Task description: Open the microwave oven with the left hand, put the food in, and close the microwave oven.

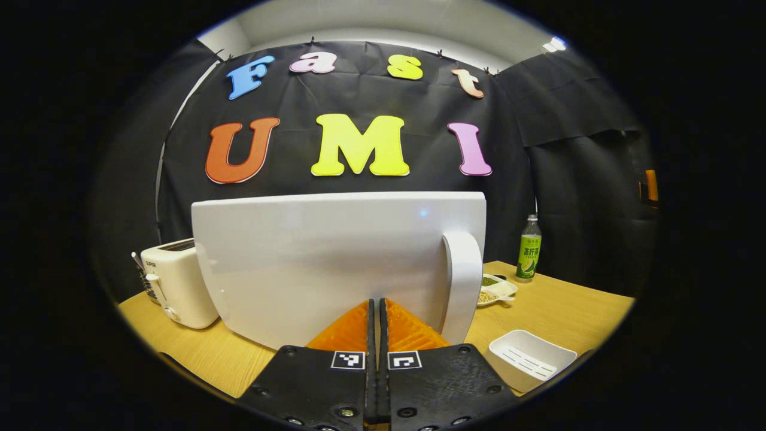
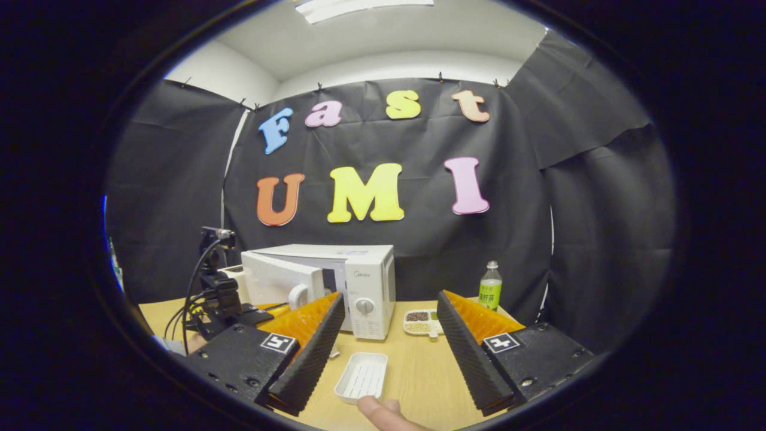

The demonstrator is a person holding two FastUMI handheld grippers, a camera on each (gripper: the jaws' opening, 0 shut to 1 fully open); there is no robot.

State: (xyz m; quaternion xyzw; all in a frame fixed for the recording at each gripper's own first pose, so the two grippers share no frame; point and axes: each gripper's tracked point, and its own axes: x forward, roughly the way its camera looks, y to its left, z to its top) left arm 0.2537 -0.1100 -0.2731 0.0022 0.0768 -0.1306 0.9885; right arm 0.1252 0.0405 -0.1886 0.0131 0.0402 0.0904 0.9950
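While left gripper [image 1: 377,311] is sitting with fingers pressed together, nothing between them, left gripper view is showing microwave door [image 1: 335,263] swung partly open, broad outer face toward camera, handle [image 1: 464,287] running vertical at right edge. Toaster [image 1: 176,290] standing behind-left.

Right gripper view: right gripper [image 2: 386,335] gaping wide, empty; microwave [image 2: 353,287] sitting mid-table, front facing viewer, long axis left-right. White tray [image 2: 363,377] lying below, bean dish [image 2: 422,321] beyond. Judgement: opening step underway; next needing door swung wider, then food picked.

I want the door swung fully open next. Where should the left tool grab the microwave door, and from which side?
Take the upright handle at the microwave door's free edge. It stands proud as a loop, so the shut left tool could probably open and close across it from the front.
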